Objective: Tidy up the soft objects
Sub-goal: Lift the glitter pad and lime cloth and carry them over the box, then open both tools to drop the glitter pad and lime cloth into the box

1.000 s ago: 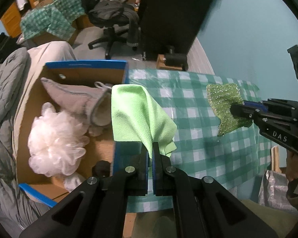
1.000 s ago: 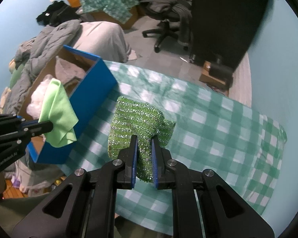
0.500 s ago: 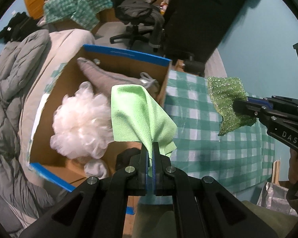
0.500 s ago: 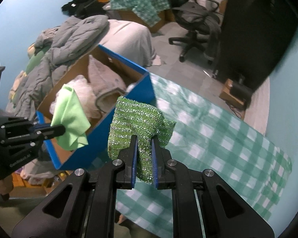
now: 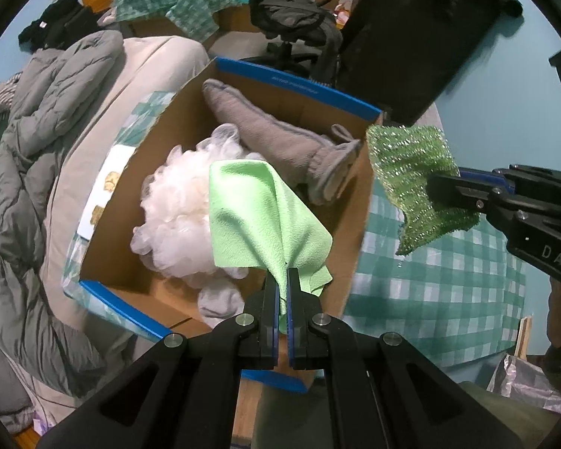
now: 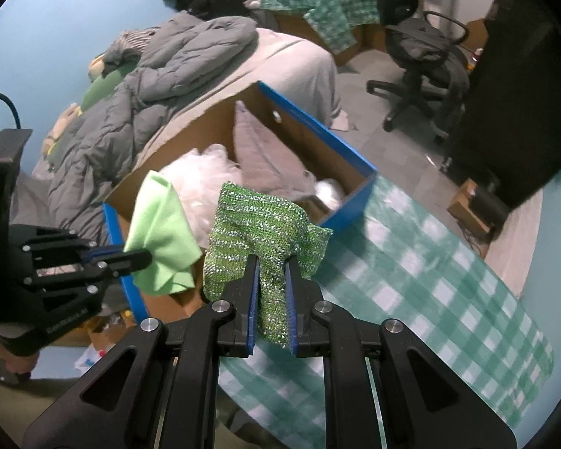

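Observation:
My left gripper [image 5: 282,280] is shut on a light green cloth [image 5: 258,217] and holds it above the open cardboard box with blue rims [image 5: 291,84]. The box holds a white bath pouf [image 5: 175,209] and a grey fuzzy boot [image 5: 276,138]. My right gripper [image 6: 272,262] is shut on a glittery green scrub cloth [image 6: 258,232] and holds it in the air just right of the box, over the table's edge. The left gripper [image 6: 138,258] with its green cloth [image 6: 161,239] shows in the right wrist view; the scrub cloth [image 5: 411,164] shows in the left wrist view.
A green checked tablecloth [image 6: 430,280] covers the table right of the box [image 6: 318,127]. A bed with a grey duvet [image 6: 161,75] lies to the left. An office chair [image 6: 422,48] and a black cabinet [image 5: 411,37] stand behind.
Both grippers moved left with their cloths. The left one now hangs over the box interior instead of its right wall; the scrub cloth has come up beside the box.

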`<act>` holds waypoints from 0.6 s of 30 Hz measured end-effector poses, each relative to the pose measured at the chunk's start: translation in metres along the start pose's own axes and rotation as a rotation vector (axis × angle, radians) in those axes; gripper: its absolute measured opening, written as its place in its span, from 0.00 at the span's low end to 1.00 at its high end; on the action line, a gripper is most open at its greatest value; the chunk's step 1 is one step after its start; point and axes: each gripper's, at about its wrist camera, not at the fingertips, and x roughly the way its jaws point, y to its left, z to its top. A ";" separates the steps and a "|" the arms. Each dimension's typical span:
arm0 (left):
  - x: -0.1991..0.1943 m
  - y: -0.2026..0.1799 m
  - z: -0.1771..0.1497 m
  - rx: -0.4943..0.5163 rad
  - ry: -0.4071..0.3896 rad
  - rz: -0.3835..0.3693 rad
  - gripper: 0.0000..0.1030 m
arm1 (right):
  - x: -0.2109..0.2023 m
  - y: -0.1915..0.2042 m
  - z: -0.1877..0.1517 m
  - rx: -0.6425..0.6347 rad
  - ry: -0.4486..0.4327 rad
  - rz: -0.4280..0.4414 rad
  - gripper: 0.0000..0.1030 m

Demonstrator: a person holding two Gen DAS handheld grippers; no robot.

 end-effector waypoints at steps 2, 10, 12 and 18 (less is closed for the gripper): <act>0.003 0.005 -0.002 -0.004 0.005 0.002 0.03 | 0.006 0.005 0.004 -0.011 0.006 0.006 0.11; 0.022 0.024 -0.007 -0.011 0.045 -0.001 0.03 | 0.031 0.030 0.018 -0.032 0.040 0.037 0.11; 0.026 0.029 -0.007 -0.009 0.053 -0.002 0.03 | 0.039 0.035 0.020 -0.037 0.052 0.034 0.11; 0.036 0.038 -0.007 -0.006 0.069 0.000 0.03 | 0.059 0.040 0.022 -0.023 0.091 0.041 0.11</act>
